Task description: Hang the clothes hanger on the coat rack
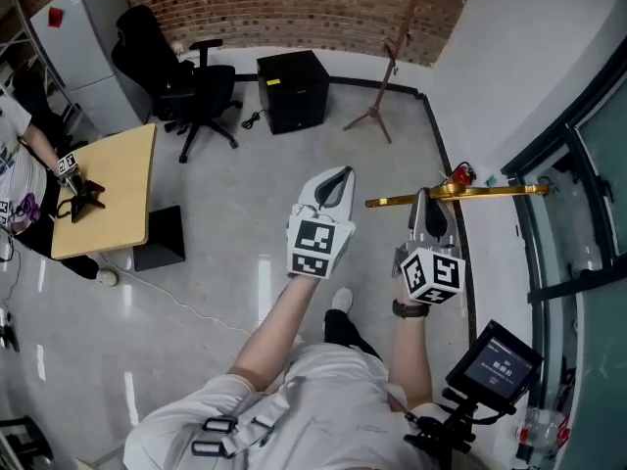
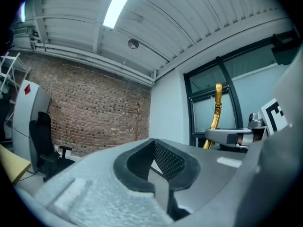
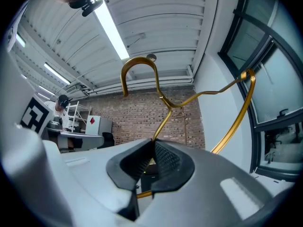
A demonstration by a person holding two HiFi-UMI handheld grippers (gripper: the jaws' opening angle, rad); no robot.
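Note:
A gold metal clothes hanger (image 1: 460, 195) is held level in front of me, and my right gripper (image 1: 428, 207) is shut on it. In the right gripper view the hanger (image 3: 165, 98) rises out of the closed jaws, hook (image 3: 137, 70) at the top, one arm curving down on the right. My left gripper (image 1: 336, 180) is shut and holds nothing; its jaws (image 2: 154, 152) meet with no gap. The wooden coat rack (image 1: 387, 76) stands far ahead by the brick wall; it shows as a thin pole (image 2: 138, 119) in the left gripper view.
A black cabinet (image 1: 293, 90) and a black office chair (image 1: 181, 86) stand by the brick wall. A wooden table (image 1: 113, 189) is at the left, with another person (image 1: 15, 164) beside it. Glass partitions (image 1: 588, 194) run along the right. A device with a screen (image 1: 495, 365) sits at my right hip.

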